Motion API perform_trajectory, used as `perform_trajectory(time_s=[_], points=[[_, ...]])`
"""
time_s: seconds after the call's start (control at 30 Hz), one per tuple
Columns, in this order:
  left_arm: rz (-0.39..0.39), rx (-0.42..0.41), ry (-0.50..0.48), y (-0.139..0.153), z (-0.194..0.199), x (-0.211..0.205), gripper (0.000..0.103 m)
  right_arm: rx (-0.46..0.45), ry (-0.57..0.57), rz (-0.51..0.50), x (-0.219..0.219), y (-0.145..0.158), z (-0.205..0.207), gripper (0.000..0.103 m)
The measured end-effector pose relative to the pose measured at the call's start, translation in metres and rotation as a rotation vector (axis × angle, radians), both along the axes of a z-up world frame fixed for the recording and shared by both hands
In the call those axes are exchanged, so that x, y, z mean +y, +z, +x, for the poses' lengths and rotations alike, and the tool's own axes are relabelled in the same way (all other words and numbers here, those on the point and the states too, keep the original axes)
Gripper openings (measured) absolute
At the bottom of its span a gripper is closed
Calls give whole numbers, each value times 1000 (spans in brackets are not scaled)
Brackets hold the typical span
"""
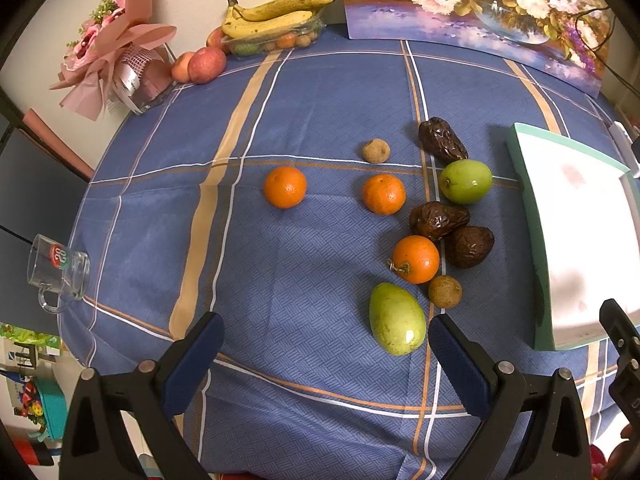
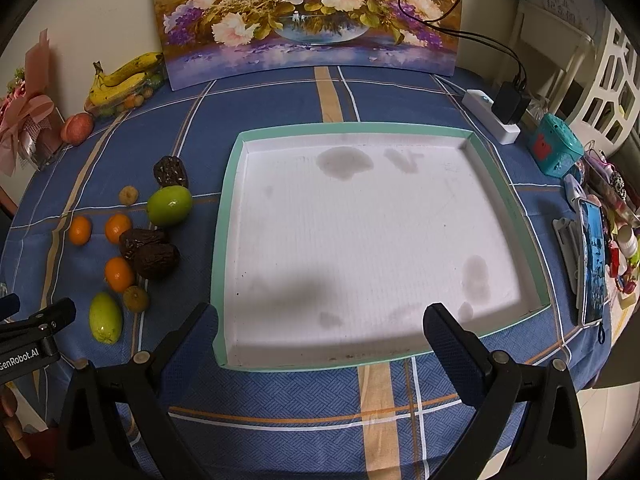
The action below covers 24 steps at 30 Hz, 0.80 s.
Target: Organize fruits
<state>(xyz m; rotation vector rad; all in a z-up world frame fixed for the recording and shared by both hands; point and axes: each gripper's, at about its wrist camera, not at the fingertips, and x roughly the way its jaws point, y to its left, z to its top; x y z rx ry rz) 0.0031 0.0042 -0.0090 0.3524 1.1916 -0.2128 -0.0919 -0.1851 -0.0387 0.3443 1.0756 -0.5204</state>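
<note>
Loose fruit lies on the blue checked tablecloth: three oranges (image 1: pixel 416 259), a long green fruit (image 1: pixel 396 319), a round green fruit (image 1: pixel 466 181), three dark wrinkled fruits (image 1: pixel 438 220) and two small brown round ones (image 1: pixel 445 291). A white tray with a green rim (image 2: pixel 505 196) lies to their right and holds nothing. My left gripper (image 1: pixel 326 354) is open and empty, just short of the long green fruit. My right gripper (image 2: pixel 320 338) is open and empty over the tray's near edge. The fruit also shows in the right wrist view (image 2: pixel 169 205), left of the tray.
Bananas on a clear box of fruit (image 1: pixel 276 14) and apples (image 1: pixel 206 65) sit at the back left beside a pink bouquet (image 1: pixel 114 46). A flower painting (image 2: pixel 312 16) leans at the back. A glass mug (image 1: pixel 60 270) lies left. A power strip (image 2: pixel 492 116), phone (image 2: pixel 592 264) and clutter line the right edge.
</note>
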Motion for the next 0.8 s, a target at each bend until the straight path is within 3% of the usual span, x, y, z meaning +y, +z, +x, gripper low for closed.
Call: perform_trajectory(time_s=[0.8], points=[[1,2,0,0,0,0,103,11,1,4,0,-5,1,102]])
